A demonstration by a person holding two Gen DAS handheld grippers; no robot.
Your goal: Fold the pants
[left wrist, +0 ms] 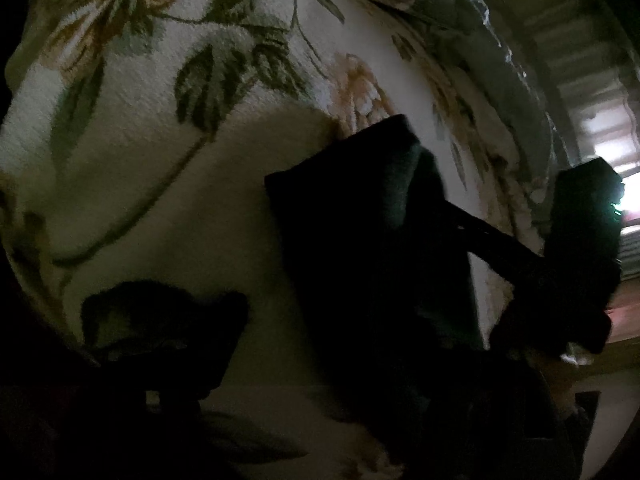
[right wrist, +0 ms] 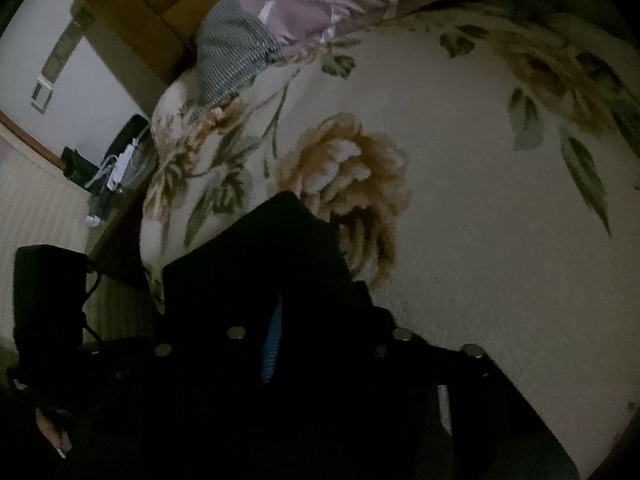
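Note:
The scene is very dark. In the left wrist view a dark piece of cloth, the pants (left wrist: pixel 360 240), hangs or stands up over the cream floral blanket (left wrist: pixel 168 160). My left gripper (left wrist: pixel 280 340) shows only as black shapes low in the frame; one dark finger (left wrist: pixel 160 328) is at lower left. Whether it pinches the cloth is too dark to tell. The other gripper (left wrist: pixel 584 232) shows at the right edge. In the right wrist view my right gripper (right wrist: pixel 276 300) has its two dark fingers close together with a thin blue strip between them, over the floral blanket (right wrist: pixel 480 200). No pants cloth is discernible there.
A mauve quilted cover (right wrist: pixel 320 4) and a grey checked cloth (right wrist: pixel 232 56) lie at the far end of the blanket. A wooden headboard (right wrist: pixel 132 12), white wall and a small stand with cables (right wrist: pixel 120 160) are at left. A bright window (left wrist: pixel 624 184) is at far right.

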